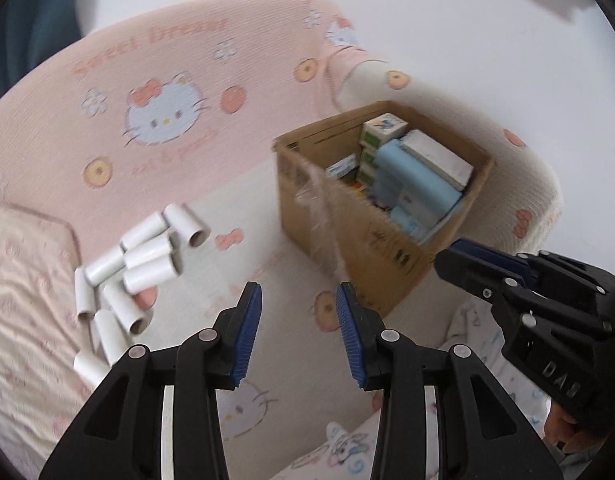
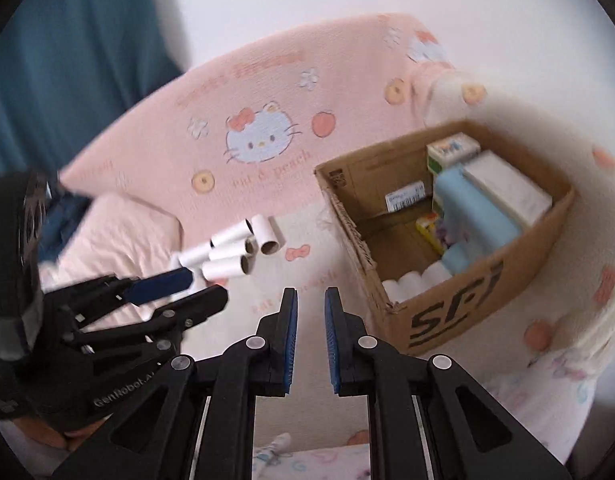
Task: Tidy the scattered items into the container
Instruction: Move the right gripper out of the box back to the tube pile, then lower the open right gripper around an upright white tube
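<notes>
Several white paper rolls (image 1: 139,264) lie in a pile on the pink sofa seat, left of my left gripper (image 1: 298,300), which is open and empty. The same pile shows in the right wrist view (image 2: 235,248). An open cardboard box (image 1: 339,236) stands on the seat to the right, partly filled with small boxes and blue packs. My right gripper (image 2: 310,300) is open with a narrow gap and empty, just left of the box (image 2: 463,308). White rolls (image 2: 415,280) lie inside the box's near corner. The left gripper (image 2: 195,288) reaches toward the pile.
The sofa backrest (image 1: 167,92) with a Hello Kitty cover rises behind the rolls. A pink cushion (image 1: 23,280) lies at the left. The sofa arm (image 1: 535,184) curves behind the box. A patterned cloth (image 1: 339,444) lies at the seat's front.
</notes>
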Demonstrator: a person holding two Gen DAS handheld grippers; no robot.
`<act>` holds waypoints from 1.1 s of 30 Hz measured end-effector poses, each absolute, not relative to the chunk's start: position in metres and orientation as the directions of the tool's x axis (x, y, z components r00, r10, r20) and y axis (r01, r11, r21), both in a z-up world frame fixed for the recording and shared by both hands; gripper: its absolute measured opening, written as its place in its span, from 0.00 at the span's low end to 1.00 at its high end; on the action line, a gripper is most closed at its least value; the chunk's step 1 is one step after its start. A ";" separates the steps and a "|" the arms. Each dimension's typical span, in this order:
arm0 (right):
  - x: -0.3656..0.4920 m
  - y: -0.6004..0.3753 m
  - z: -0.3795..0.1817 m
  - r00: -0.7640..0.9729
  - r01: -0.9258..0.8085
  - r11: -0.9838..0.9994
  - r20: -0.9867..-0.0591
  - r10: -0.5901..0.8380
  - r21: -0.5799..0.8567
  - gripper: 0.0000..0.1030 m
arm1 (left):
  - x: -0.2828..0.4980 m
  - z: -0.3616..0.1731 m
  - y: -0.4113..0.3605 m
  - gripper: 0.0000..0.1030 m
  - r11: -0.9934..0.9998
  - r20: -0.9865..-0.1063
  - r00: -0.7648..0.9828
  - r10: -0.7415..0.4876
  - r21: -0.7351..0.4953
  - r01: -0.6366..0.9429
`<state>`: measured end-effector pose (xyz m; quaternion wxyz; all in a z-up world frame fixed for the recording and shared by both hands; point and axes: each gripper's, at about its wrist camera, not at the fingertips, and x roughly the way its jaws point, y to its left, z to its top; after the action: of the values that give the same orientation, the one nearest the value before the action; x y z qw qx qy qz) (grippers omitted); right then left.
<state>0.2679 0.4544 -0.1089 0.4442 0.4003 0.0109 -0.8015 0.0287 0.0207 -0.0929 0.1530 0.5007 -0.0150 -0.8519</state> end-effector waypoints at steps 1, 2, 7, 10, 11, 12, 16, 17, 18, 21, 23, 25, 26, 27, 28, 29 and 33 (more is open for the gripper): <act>0.275 0.448 -0.107 -0.303 0.745 -0.599 -0.651 -0.696 0.294 0.10 | 0.032 -0.091 0.016 0.41 -0.950 -0.849 -0.450 -0.278 0.172 0.262; 0.283 0.444 -0.105 -0.313 0.768 -0.587 -0.649 -0.694 0.257 0.10 | 0.036 -0.090 0.011 0.41 -0.946 -0.847 -0.451 -0.281 0.166 0.279; 0.309 0.418 -0.102 -0.275 0.839 -0.505 -0.645 -0.713 0.201 0.10 | 0.053 -0.083 -0.021 0.41 -0.920 -0.838 -0.450 -0.309 0.143 0.365; 0.319 0.401 -0.104 -0.251 0.864 -0.473 -0.669 -0.700 0.171 0.14 | 0.062 -0.084 -0.042 0.43 -0.908 -0.844 -0.438 -0.311 0.128 0.398; 0.322 0.394 -0.106 -0.247 0.873 -0.464 -0.685 -0.686 0.149 0.15 | 0.065 -0.085 -0.049 0.45 -0.906 -0.849 -0.434 -0.303 0.115 0.408; 0.324 0.386 -0.108 -0.251 0.881 -0.458 -0.702 -0.666 0.120 0.18 | 0.068 -0.088 -0.057 0.47 -0.903 -0.854 -0.430 -0.291 0.096 0.419; 0.337 0.353 -0.116 -0.291 0.913 -0.407 -0.730 -0.619 -0.019 0.20 | 0.080 -0.103 -0.097 0.48 -0.864 -0.877 -0.408 -0.253 0.016 0.503; 0.340 0.346 -0.118 -0.296 0.921 -0.386 -0.730 -0.616 -0.048 0.20 | 0.082 -0.107 -0.107 0.48 -0.852 -0.883 -0.405 -0.236 -0.012 0.524; 0.343 0.338 -0.119 -0.304 0.927 -0.367 -0.728 -0.614 -0.078 0.20 | 0.086 -0.112 -0.119 0.48 -0.833 -0.890 -0.403 -0.214 -0.050 0.551; 0.351 0.313 -0.125 -0.337 0.932 -0.325 -0.719 -0.608 -0.162 0.20 | 0.097 -0.121 -0.151 0.48 -0.783 -0.900 -0.399 -0.173 -0.120 0.610; 0.355 0.297 -0.131 -0.343 0.935 -0.295 -0.719 -0.604 -0.197 0.20 | 0.102 -0.125 -0.167 0.48 -0.760 -0.903 -0.395 -0.170 -0.135 0.636; 0.359 0.280 -0.138 -0.323 0.944 -0.259 -0.728 -0.605 -0.204 0.20 | 0.106 -0.126 -0.183 0.48 -0.741 -0.905 -0.384 -0.184 -0.129 0.659; 0.360 0.272 -0.142 -0.305 0.951 -0.239 -0.735 -0.605 -0.198 0.20 | 0.109 -0.126 -0.190 0.48 -0.733 -0.904 -0.382 -0.191 -0.127 0.668; 0.362 0.265 -0.146 -0.287 0.957 -0.220 -0.742 -0.606 -0.190 0.20 | 0.112 -0.127 -0.200 0.48 -0.722 -0.905 -0.378 -0.194 -0.128 0.680; 0.364 0.257 -0.152 -0.267 0.963 -0.200 -0.752 -0.603 -0.182 0.20 | 0.115 -0.128 -0.207 0.48 -0.712 -0.907 -0.373 -0.194 -0.131 0.690; 0.367 0.250 -0.157 -0.248 0.968 -0.179 -0.763 -0.597 -0.174 0.20 | 0.118 -0.130 -0.216 0.48 -0.698 -0.911 -0.365 -0.193 -0.134 0.704; 0.377 0.227 -0.177 -0.179 0.984 -0.094 -0.803 -0.568 -0.152 0.20 | 0.130 -0.142 -0.246 0.48 -0.638 -0.926 -0.320 -0.199 -0.126 0.759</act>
<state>0.3769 0.2268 -0.1766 0.5706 0.2915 0.3567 -0.6798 0.1300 -0.2459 -0.1417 0.3149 0.4907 0.2857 -0.7606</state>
